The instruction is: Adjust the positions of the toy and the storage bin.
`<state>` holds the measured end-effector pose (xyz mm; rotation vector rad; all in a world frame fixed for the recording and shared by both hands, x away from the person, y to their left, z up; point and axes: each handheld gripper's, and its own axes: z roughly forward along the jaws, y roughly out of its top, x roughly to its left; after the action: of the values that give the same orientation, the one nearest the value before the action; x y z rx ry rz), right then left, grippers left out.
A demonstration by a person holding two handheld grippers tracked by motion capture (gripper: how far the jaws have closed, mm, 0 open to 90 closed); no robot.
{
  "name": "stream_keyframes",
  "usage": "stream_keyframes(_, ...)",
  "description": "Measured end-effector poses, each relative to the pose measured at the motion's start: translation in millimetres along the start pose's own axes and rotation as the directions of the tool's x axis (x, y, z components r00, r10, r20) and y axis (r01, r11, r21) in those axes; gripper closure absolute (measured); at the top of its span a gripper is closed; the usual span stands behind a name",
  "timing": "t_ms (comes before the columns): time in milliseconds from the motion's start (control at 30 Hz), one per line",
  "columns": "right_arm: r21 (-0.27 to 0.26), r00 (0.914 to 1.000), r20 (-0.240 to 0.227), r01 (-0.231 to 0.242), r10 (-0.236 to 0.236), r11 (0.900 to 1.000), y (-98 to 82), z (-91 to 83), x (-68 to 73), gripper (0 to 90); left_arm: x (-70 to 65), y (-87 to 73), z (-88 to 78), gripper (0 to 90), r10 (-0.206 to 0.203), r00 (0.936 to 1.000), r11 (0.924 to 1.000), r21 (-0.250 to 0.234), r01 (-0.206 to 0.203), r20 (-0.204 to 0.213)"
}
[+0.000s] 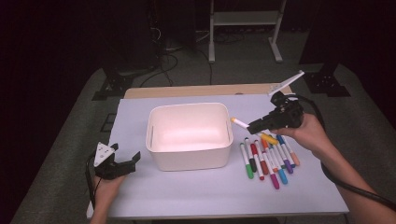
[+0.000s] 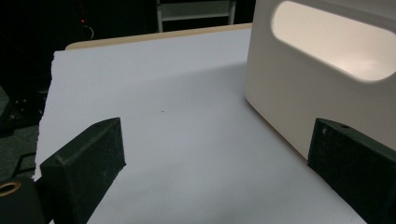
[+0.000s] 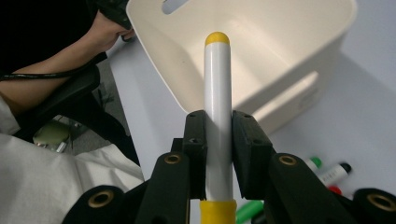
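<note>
Forearms enter the high view at the table's near edge. Left gripper [image 1: 122,161]: near the front left corner of the white table top [image 1: 196,186], jaws spread wide, nothing between them. Right gripper [image 1: 256,126]: raised over the right side, clamped on a yellow-capped marker [image 1: 239,122] whose tip points at the white bin [image 1: 189,135] in the middle. Row of markers [image 1: 268,158]: lying right of the bin, toward the right edge.

Left gripper view: black pads [image 2: 88,163] far apart over bare top; bin wall [image 2: 299,93] just beside the far one.

Right gripper view: pads [image 3: 196,149] pressed on the marker's white barrel [image 3: 217,107], yellow cap [image 3: 217,38] over the bin's open interior [image 3: 261,51]. Advice: carry the tip past the rim, tilt down, then release inside.
</note>
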<state>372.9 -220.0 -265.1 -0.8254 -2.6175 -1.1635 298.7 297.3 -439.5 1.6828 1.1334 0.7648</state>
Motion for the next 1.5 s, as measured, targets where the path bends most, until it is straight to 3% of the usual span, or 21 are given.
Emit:
stream_keyframes(133, 0.019, 0.9991, -0.031, 0.029, -0.029, 0.999, 14.7, 14.0, 5.0, 75.5, 0.1, -0.1, 0.1, 2.7, 0.0, 1.0, 1.0, 0.001, 0.0, 0.0)
stream_keyframes(167, 0.036, 0.9979, -0.044, 0.049, -0.047, 0.998, 25.2, 23.6, 8.6, 75.4, -0.2, -0.2, 0.2, 2.7, -0.002, 1.0, 1.0, -0.001, 0.002, 0.0)
stream_keyframes(467, 0.082, 0.9924, -0.088, 0.094, -0.087, 0.992, 55.7, 46.4, 18.1, 75.4, 0.4, -0.3, 0.0, 2.6, 0.004, 1.0, 1.0, 0.002, -0.004, 0.001)
stream_keyframes(700, 0.129, 0.9835, -0.132, 0.141, -0.124, 0.982, 80.3, 74.5, 21.6, 75.4, 0.1, -0.2, 0.2, 2.7, 0.002, 1.0, 1.0, 0.0, -0.002, 0.003)
stream_keyframes(933, 0.168, 0.9795, -0.147, 0.162, -0.138, 0.972, 93.0, 94.9, 23.4, 75.4, 0.7, -0.4, 0.4, 2.6, 0.0, 1.0, 1.0, 0.001, 0.0, 0.007)
stream_keyframes(1200, 0.234, 0.9714, -0.178, 0.197, -0.157, 0.952, 104.3, 132.4, 22.3, 75.4, 1.5, -0.1, -0.9, 2.7, -0.004, 1.0, 1.0, -0.004, 0.004, 0.004)
stream_keyframes(1433, 0.297, 0.9709, -0.181, 0.206, -0.157, 0.932, 106.2, 156.9, 18.7, 75.4, 0.8, -0.1, -0.2, 2.6, 0.002, 1.0, 1.0, -0.003, -0.002, 0.007)
stream_keyframes(1500, 0.308, 0.9724, -0.183, 0.197, -0.145, 0.931, 105.6, 163.0, 18.2, 75.4, 1.0, -0.1, -0.3, 2.7, 0.0, 1.0, 1.0, -0.004, 0.0, 0.006)
